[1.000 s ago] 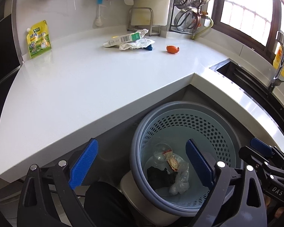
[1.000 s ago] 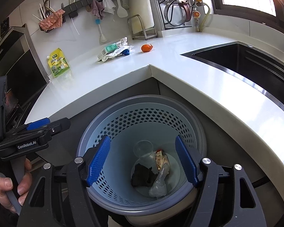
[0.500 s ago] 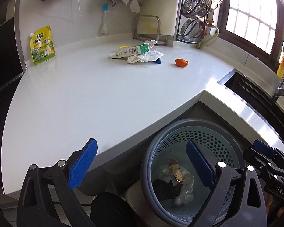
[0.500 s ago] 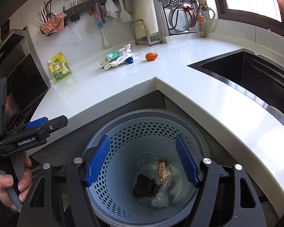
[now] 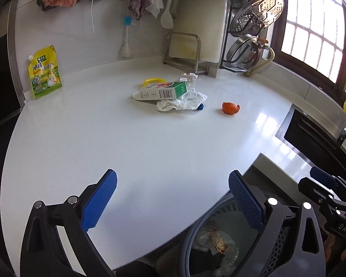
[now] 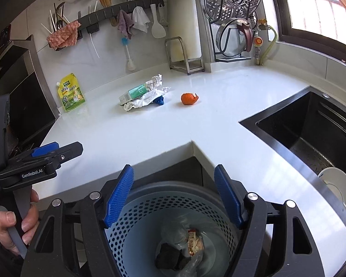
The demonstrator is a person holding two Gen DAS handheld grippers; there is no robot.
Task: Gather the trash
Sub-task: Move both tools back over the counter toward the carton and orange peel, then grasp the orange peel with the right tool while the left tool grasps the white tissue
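Note:
A green-and-white carton (image 5: 161, 91) (image 6: 133, 93) lies on crumpled white paper (image 5: 184, 102) (image 6: 145, 100) with a small blue item (image 5: 200, 106) (image 6: 159, 101) on the white counter. An orange peel (image 5: 230, 108) (image 6: 189, 98) lies to their right. A grey perforated trash basket (image 6: 173, 221) (image 5: 221, 237) below the counter corner holds a clear cup, a wrapper and something black. My left gripper (image 5: 173, 198) is open and empty over the counter's front edge. My right gripper (image 6: 173, 196) is open and empty above the basket.
A yellow-green pouch (image 5: 45, 72) (image 6: 71, 92) leans on the back wall. A metal stand (image 5: 184, 53), cutting board and steamer rack (image 5: 253, 23) stand at the back. A black sink (image 6: 316, 133) with a white dish (image 6: 339, 189) is at the right.
Both grippers have risen and tilted up from the basket toward the counter. The left one now looks over the counter top; the basket sits lower in both views.

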